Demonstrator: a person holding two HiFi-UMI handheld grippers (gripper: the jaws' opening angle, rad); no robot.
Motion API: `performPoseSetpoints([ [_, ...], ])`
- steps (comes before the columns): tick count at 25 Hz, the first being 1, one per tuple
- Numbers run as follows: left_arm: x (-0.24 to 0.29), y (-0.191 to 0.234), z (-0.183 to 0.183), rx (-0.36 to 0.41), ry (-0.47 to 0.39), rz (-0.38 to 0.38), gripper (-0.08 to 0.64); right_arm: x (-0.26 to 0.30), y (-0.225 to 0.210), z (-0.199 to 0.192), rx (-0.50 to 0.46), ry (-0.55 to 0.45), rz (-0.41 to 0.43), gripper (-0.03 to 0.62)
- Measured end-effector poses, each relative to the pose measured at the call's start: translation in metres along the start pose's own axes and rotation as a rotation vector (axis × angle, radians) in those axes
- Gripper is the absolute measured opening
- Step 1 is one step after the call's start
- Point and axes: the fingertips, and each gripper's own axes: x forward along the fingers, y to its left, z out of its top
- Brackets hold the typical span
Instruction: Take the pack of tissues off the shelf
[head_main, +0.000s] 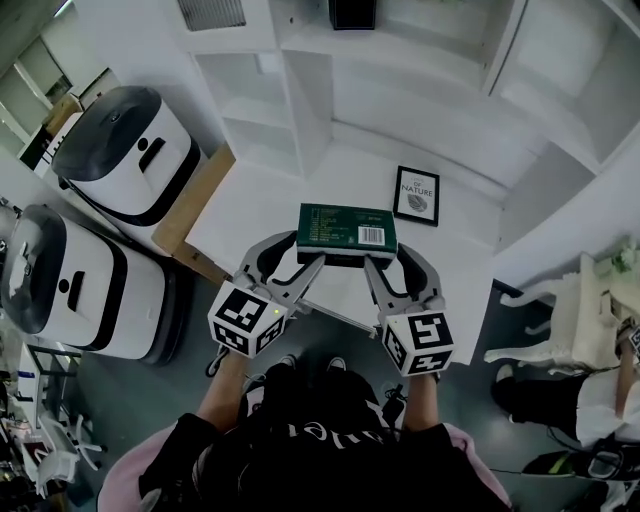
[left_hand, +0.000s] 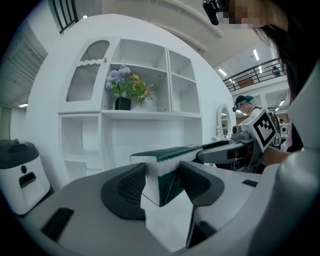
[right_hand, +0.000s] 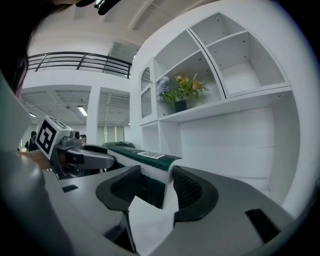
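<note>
Head view has the green pack of tissues (head_main: 347, 228) lying flat, barcode side up, over the broad lower ledge of the white shelf (head_main: 250, 215), held at both ends. The left tool (head_main: 305, 248) grips its left end and the right tool (head_main: 385, 255) its right end. Left gripper view shows the left tool (left_hand: 162, 182) with its ribbed pads pressed against both sides of the pack (left_hand: 167, 155), a corner of which pokes down between them. Right gripper view shows the same on the other end: the right tool (right_hand: 155, 187) is clamped on the pack (right_hand: 142, 156). Whether the pack touches the ledge cannot be told. Just beyond it a framed picture (head_main: 416, 195) leans at the back of the ledge. A vase of flowers (left_hand: 127, 87) stands in a higher compartment. Two white machines (head_main: 130, 150) stand on the floor to the left of the shelf.
</note>
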Motion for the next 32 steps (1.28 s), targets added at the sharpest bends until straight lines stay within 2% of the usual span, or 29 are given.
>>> performPoseSetpoints([
  [8,-0.010,0.001,-0.012,-0.031,0.011,-0.029,0.222,-0.002,0.012,-0.012,0.032,0.029,-0.013,0.233],
  [21,-0.108,0.007,-0.045,-0.057,-0.006,-0.107,0.222,-0.032,0.115,-0.036,0.052,0.059,-0.094,0.233],
  [32,-0.152,0.020,-0.055,-0.070,-0.027,-0.150,0.222,-0.037,0.165,-0.039,0.051,0.064,-0.144,0.233],
])
